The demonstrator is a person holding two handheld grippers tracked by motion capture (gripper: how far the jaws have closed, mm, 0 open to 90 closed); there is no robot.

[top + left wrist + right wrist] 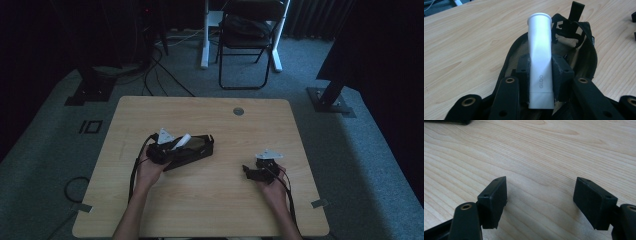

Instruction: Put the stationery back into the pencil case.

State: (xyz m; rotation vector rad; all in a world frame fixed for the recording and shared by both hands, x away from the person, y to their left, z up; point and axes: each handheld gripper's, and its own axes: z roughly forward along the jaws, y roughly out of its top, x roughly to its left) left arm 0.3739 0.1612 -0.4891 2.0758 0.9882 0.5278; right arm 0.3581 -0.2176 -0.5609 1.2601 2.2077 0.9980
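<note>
while left claw (540, 72) pinches white tube (539, 57) over black pouch (587, 50), right claw (540, 200) spread.

The white tube (540, 62) looks like smooth, matt plastic with a faint sheen and pale grey lettering. Beneath it, the black pouch (584, 42) is soft woven cloth with a zip edge and a mesh-like tan lining. The tabletop (536, 150) is light wood-grain laminate, smooth and slightly glossy. On the left gripper (540, 75) and right gripper (540, 202) the pads (495, 200) are matt black, rough-edged plastic, with brass-coloured metal eyelets behind them.
</note>
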